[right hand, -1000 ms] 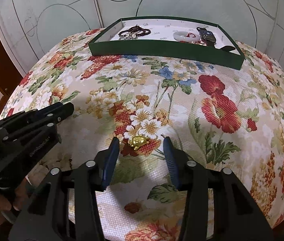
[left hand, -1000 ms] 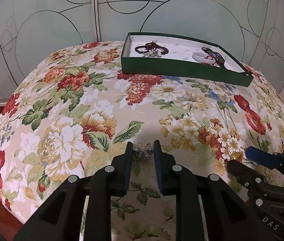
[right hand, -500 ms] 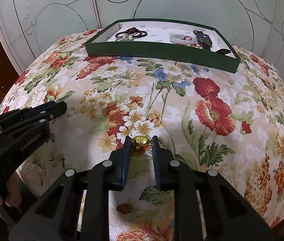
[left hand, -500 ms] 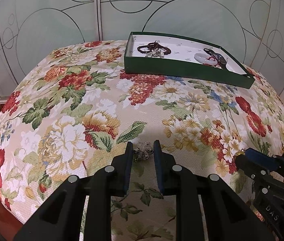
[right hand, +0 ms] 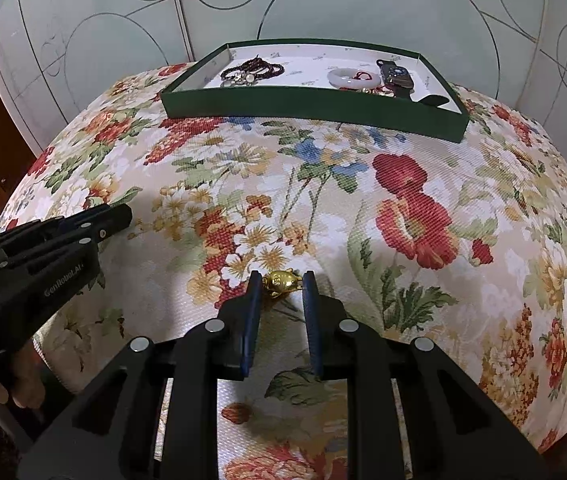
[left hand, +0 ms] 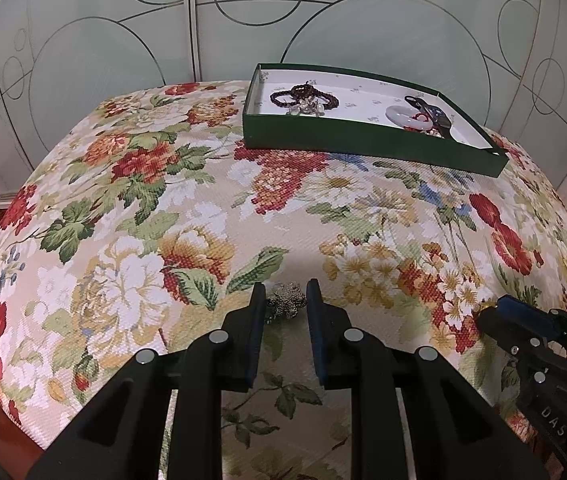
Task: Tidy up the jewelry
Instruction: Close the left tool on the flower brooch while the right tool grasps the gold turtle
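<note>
The gold charm (right hand: pixel 280 281) sits on the floral cloth (right hand: pixel 403 184), pinched at the very tips of the right gripper (right hand: pixel 281 282); both pads touch its left and right ends, so its long axis runs crosswise, straight across the narrow gap. The jaws are clenched on it, though the hold is right at the tips, with most of the pad length behind it unused.

The silver brooch (left hand: pixel 285 300) lies likewise between the tips of the left gripper (left hand: pixel 284 300), on the near part of the cloth. Those jaws are drawn in close around it; it seems to bear on both pads, so I judge it grasped, though the contact on the left pad is hard to make out.

Each piece is already with its own hand: the charm to the right, the brooch to the left, both near the front edge.

The green tray (right hand: pixel 315 114) stands well apart at the far side of the cloth, its long side running left to right. From the right gripper it lies straight ahead; from the left gripper it lies ahead and to the right. It already holds a dark bead bracelet (right hand: pixel 253 72), a white bangle (right hand: pixel 345 77) and a watch (right hand: pixel 397 76).

So the coming move is probably a lift and a carry forward over the tray's near wall. The bare middle of the tray floor, between beads and bangle, looks the roomiest place to set down.
</note>
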Motion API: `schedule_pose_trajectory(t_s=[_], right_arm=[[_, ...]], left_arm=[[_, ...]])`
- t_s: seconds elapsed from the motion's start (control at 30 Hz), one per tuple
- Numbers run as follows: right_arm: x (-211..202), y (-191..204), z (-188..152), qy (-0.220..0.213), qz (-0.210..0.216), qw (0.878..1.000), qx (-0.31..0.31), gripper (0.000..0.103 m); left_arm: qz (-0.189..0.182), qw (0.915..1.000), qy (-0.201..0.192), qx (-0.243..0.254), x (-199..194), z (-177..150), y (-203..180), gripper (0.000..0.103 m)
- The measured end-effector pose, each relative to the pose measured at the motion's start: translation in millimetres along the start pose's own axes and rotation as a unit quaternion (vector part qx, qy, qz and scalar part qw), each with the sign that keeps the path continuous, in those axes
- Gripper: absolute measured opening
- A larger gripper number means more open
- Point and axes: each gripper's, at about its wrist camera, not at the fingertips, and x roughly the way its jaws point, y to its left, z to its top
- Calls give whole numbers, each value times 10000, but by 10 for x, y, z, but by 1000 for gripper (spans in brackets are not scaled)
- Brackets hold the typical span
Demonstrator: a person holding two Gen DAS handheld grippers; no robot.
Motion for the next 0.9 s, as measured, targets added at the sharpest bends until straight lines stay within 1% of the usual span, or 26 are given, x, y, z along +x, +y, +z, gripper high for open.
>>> schedule_pose_trajectory(t_s=[0.23,0.47,0.77,0.9], right_arm=[[-36,-96,68,-59,-18,9999,93,20],[-115,-211,232,-237,-43,9995,195,20],[-157,-375,546,-492,-73,9983,299,20],[-171,-451,758,-643,-87,9974,301,20]], left_arm=[[-23,10000,32,9,55,62,-31,21],[-68,10000,-5,34,69,178,-75,21],[-180,9997,-171,76,88,487,-160,21],[-241,9993,-282,49,110,728,-189,21]])
